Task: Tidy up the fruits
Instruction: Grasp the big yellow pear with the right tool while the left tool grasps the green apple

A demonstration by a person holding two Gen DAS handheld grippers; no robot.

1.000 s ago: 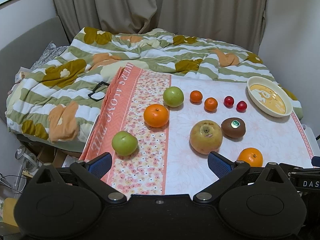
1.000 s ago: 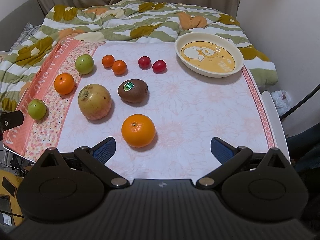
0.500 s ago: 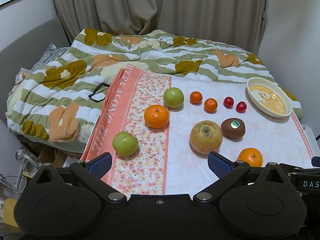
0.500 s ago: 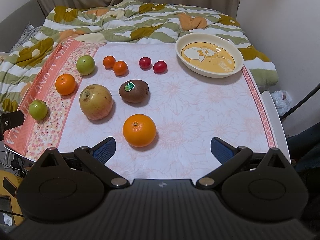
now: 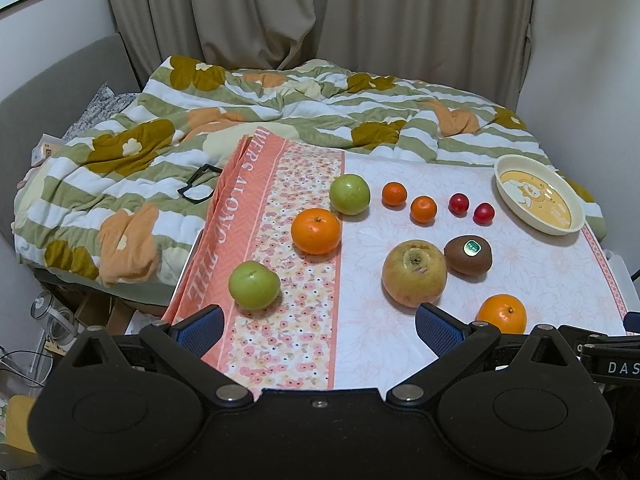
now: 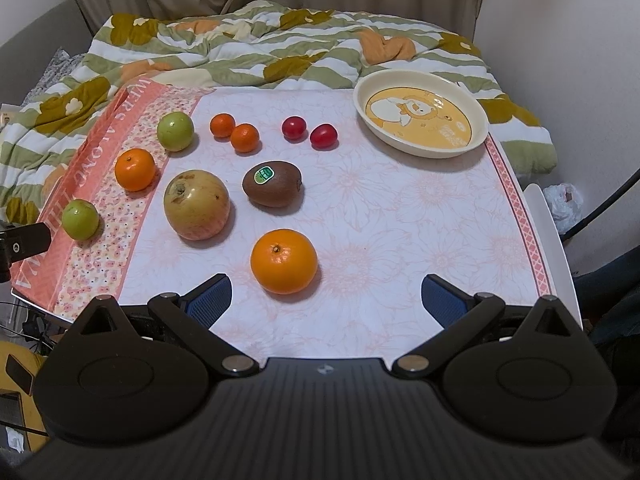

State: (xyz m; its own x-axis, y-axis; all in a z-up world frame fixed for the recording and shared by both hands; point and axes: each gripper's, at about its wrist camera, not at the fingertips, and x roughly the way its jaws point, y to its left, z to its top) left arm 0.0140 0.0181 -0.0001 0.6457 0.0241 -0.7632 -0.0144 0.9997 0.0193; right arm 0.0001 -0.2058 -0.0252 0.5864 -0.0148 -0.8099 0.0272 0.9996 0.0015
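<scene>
Fruit lies spread over a floral tablecloth (image 6: 400, 216). Nearest my right gripper (image 6: 324, 294) sits an orange (image 6: 284, 261), just ahead of its open, empty fingers. Behind it are a kiwi (image 6: 272, 184) and a big yellow apple (image 6: 197, 204). Two small mandarins (image 6: 234, 131) and two red cherry tomatoes (image 6: 308, 131) line the back, left of an empty cream bowl (image 6: 420, 120). My left gripper (image 5: 316, 326) hovers open at the table's front left, with a green apple (image 5: 254, 285) just beyond its left finger. A second orange (image 5: 316, 231) and another green apple (image 5: 349, 194) lie farther back.
A rumpled striped quilt (image 5: 240, 120) covers the bed behind and left of the table, with black glasses (image 5: 199, 189) lying on it. Curtains (image 5: 320, 12) hang at the back. A wall stands on the right, with a plastic bag (image 6: 566, 204) below the table's right edge.
Both grippers have crept slightly forward toward the table; the fruit sits a touch closer in both views. Nothing was grasped or moved.
</scene>
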